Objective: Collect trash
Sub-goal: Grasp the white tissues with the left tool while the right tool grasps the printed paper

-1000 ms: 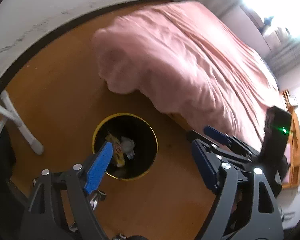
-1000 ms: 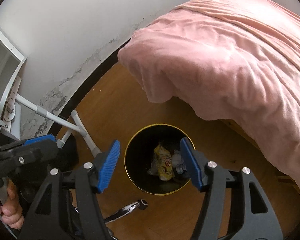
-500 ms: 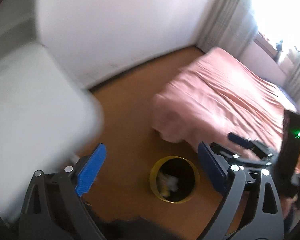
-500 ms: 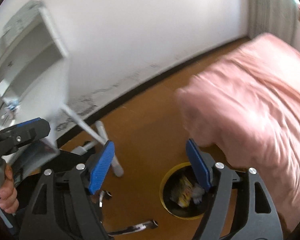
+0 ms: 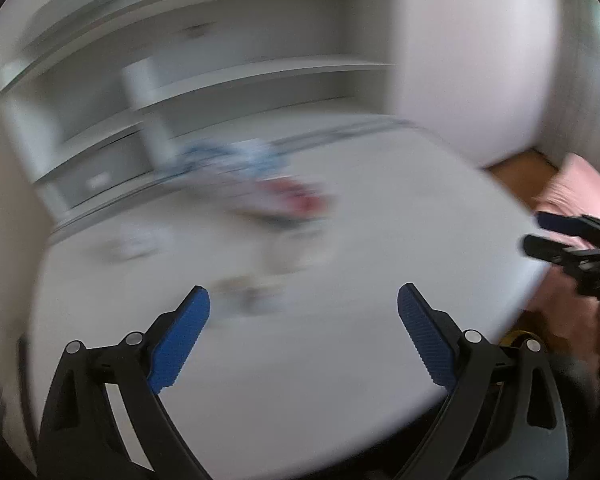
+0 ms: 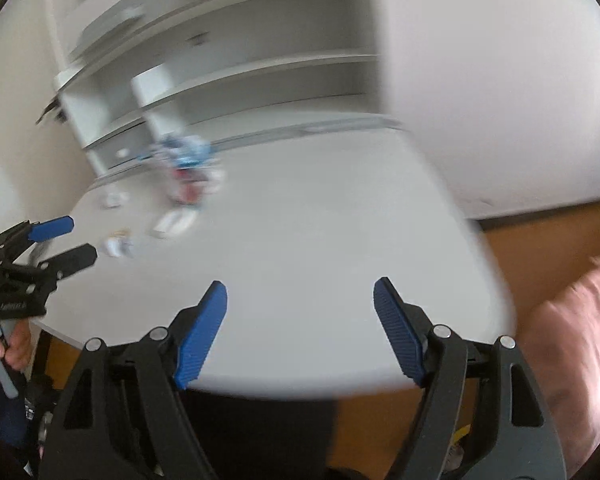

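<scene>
Left wrist: bin gone, white desk (image 5: 340, 360) ahead

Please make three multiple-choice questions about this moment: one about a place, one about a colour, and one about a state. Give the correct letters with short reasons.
1. Where does the blurred pile of small litter lie?
A. on the round white table
B. on the pink bedcover
C. on the brown wooden floor

2. What colour are the ribbed pads of the right hand-held gripper?
A. red
B. blue
C. yellow

3. What is between the pads of the left hand-held gripper?
A. a paper cup
B. a plastic bag
C. nothing

Answers:
1. A: both wrist views show the blurred scraps on the tabletop, toward the white shelf unit.
2. B: both pads are plainly blue against the black frame.
3. C: the pads stand far apart with only bare tabletop seen between them.
</scene>
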`<state>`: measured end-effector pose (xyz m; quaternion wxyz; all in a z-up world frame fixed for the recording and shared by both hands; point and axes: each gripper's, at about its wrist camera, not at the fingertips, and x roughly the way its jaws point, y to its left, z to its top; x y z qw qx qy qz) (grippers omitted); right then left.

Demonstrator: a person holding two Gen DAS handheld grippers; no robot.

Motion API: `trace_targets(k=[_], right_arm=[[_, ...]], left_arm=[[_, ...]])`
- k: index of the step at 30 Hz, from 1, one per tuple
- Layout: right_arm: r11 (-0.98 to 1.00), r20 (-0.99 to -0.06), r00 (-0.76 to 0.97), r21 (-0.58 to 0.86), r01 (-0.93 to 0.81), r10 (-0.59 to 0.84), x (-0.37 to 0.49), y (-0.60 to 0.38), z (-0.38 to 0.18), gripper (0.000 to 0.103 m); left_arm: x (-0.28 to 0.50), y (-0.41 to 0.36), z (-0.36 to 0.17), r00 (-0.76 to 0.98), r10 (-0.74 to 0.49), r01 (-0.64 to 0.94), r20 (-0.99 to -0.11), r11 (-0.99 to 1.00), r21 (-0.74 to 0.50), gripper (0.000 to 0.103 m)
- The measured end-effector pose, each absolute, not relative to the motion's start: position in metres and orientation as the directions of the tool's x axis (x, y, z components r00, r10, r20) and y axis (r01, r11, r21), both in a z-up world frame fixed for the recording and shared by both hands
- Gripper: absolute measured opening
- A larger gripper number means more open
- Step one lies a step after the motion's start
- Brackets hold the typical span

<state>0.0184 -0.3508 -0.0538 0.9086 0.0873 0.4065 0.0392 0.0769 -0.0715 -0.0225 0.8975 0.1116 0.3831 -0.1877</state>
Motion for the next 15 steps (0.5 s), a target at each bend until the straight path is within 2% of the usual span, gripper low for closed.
trace_targets(k=[5, 9, 15], right_arm=[[0.976, -0.750, 0.624, 0.186, -0.117, 0.218, 0.088, -0.278, -0.059, 0.073], [0.975, -0.768, 0.608, 0.094, -0.203, 0.200, 0.130, -0.233, -0.064, 0.073], [0.948, -0.799, 0.590, -0.086, -0.305, 0.117, 0.188, -0.193, -0.078, 0.072]], left_arm=[[0.117, 0.043, -0.038, 0.660, -0.113, 0.239, -0.743, 0.969, 0.065, 0.092], [0.142, 0.087, -0.050, 0.639, -0.087, 0.179, -0.764, 0.983, 0.037, 0.092], [0.184, 0.070, -0.070, 0.598, -0.127, 0.229, -0.792, 0.973, 0.017, 0.092]])
